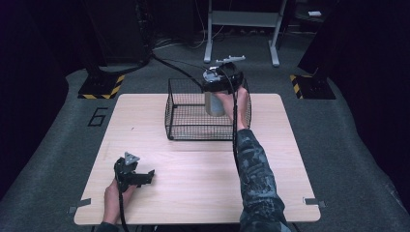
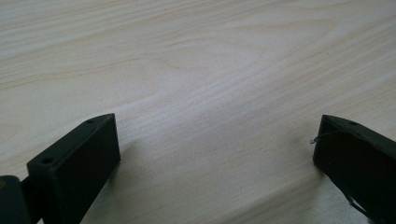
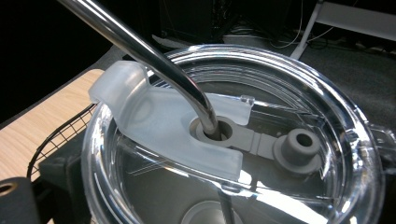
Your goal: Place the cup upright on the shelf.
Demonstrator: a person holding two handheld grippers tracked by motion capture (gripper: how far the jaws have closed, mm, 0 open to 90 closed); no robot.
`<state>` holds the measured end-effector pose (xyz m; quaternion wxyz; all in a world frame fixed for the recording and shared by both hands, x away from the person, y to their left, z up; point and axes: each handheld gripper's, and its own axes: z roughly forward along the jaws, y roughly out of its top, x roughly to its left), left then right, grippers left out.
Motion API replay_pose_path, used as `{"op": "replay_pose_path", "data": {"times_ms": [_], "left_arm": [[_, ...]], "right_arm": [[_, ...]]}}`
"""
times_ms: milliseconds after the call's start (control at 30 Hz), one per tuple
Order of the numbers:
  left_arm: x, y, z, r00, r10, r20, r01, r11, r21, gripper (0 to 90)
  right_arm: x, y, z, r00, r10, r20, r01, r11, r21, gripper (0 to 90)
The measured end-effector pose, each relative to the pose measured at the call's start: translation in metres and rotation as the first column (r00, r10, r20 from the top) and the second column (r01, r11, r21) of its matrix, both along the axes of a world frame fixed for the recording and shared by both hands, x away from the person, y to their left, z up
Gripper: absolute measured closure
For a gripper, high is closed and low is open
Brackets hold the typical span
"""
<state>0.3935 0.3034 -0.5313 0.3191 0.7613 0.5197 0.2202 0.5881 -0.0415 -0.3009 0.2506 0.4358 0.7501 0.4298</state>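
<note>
Dark room all round, grey carpet with hazard-striped floor plates (image 1: 102,86) and a white stand (image 1: 241,29) at the back, and a pale wood-grain table (image 1: 193,164) in the middle. Right gripper (image 1: 220,82) is up over the black wire basket (image 1: 193,128), holding a steel tumbler (image 1: 213,103) that looks partly down inside it. In the right gripper view the clear lid (image 3: 261,140) and metal straw (image 3: 140,49) crowd the lens, and I honestly can't make out the jaws, so I'm only guessing it's clamped on the cup. Lowering it well means keeping it upright, clear of the mesh walls, and letting go only once the base sits flat. Left gripper (image 1: 145,176) rests near the table's front left, jaws spread wide over bare wood with nothing between them.
</note>
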Motion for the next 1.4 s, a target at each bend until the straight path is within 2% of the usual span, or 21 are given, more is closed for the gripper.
{"op": "replay_pose_path", "data": {"times_ms": [533, 733, 767, 833, 1067, 1267, 1400], "left_arm": [[0.0, 0.0, 0.0, 1.0, 0.0, 0.0, 0.0, 1.0, 0.0, 0.4], [0.0, 0.0, 0.0, 1.0, 0.0, 0.0, 0.0, 1.0, 0.001, 0.4], [0.0, 0.0, 0.0, 1.0, 0.0, 0.0, 0.0, 1.0, 0.0, 0.4], [0.0, 0.0, 0.0, 1.0, 0.0, 0.0, 0.0, 1.0, 0.001, 0.4], [0.0, 0.001, 0.0, 1.0, -0.004, 0.001, 0.004, 1.0, 0.008, 0.4], [0.0, 0.001, 0.0, 1.0, -0.004, 0.001, 0.004, 1.0, 0.007, 0.4], [0.0, 0.001, 0.0, 1.0, -0.004, 0.001, 0.004, 1.0, 0.007, 0.4]], "right_arm": [[0.017, 0.007, -0.026, 0.999, -0.027, -0.037, 0.027, 1.0, 0.006, 3.3], [0.025, 0.008, -0.042, 0.9976, -0.036, -0.06, 0.036, 0.999, 0.014, 3.3], [0.027, 0.008, -0.048, 0.9958, -0.042, -0.081, 0.045, 0.999, 0.028, 3.3], [0.029, 0.008, -0.052, 0.9953, -0.045, -0.086, 0.048, 0.998, 0.034, 3.3], [0.034, 0.01, -0.072, 0.9915, -0.053, -0.119, 0.056, 0.998, 0.027, 3.3], [0.036, 0.011, -0.081, 0.9875, -0.065, -0.144, 0.072, 0.996, 0.043, 3.3], [0.037, 0.012, -0.086, 0.9883, -0.061, -0.14, 0.066, 0.997, 0.034, 3.3]]}}
